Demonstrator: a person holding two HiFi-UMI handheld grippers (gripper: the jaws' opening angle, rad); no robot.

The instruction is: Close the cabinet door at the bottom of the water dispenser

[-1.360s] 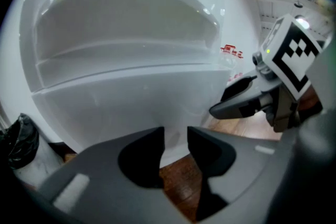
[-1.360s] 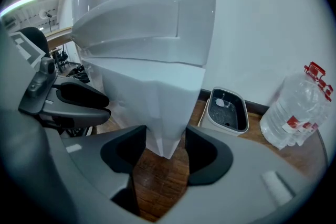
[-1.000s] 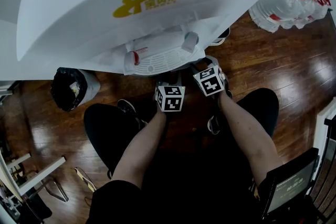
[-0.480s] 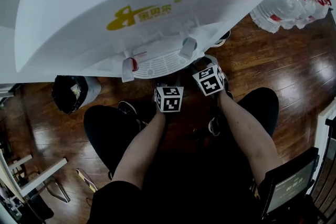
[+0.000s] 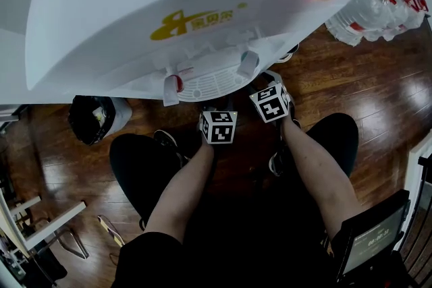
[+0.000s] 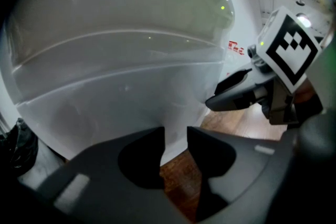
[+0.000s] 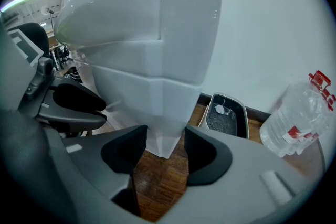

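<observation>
Black plastic comes first: the bin stands on the wood floor at about 9 o'clock from your hands, well clear of the job. Your left gripper points down and forward, its jaws parted by a narrow gap with nothing between them. At its 12 o'clock is the white lower panel of the water dispenser, which I take to be the cabinet door. In the head view the overhanging top hides the door, and I cannot tell whether it still stands ajar. Your right gripper, just beside the left at its 2 o'clock, has jaws set wider. They have just been closing a little and they grip nothing, though a corner of the white body shows beyond the gap. Further right, a grey tray lies against the wall, with the water bottles at 2 o'clock. I judge you are in the approach, poised low before the door with no contact made. Next, lay a jaw flat on the panel's free edge and push steadily, not hard enough to rock the unit.
</observation>
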